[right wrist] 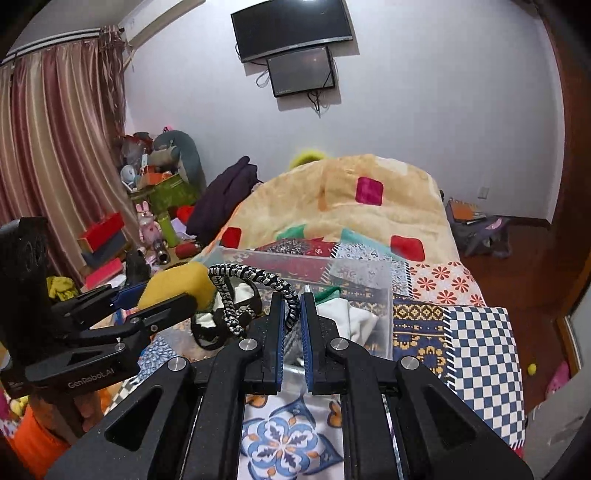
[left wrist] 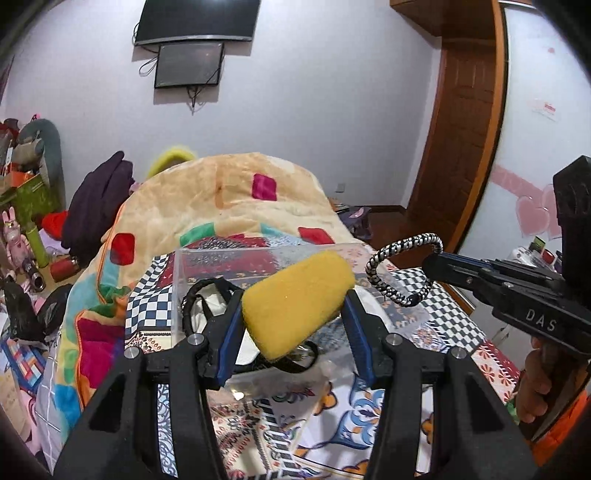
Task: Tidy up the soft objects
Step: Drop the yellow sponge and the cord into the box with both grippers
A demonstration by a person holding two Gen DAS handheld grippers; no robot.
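Above the clear box (left wrist: 266,254) on the bed (left wrist: 424,325), left gripper (left wrist: 293,314) clamps a yellow sponge (left wrist: 295,299) and right gripper (right wrist: 291,314) pinches a braided cord loop (right wrist: 251,280), whose thin hold could slip, dropping it outside the box.

Both grippers (left wrist: 293,295) (right wrist: 291,314) angled downward, fingers clamped.

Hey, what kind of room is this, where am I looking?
Most likely a lived-in bedroom. A bed with a patchwork-print sheet and a plush cream blanket with coloured squares fills the middle, a black flat-screen television hangs on the white wall, and striped pink curtains cover a window.
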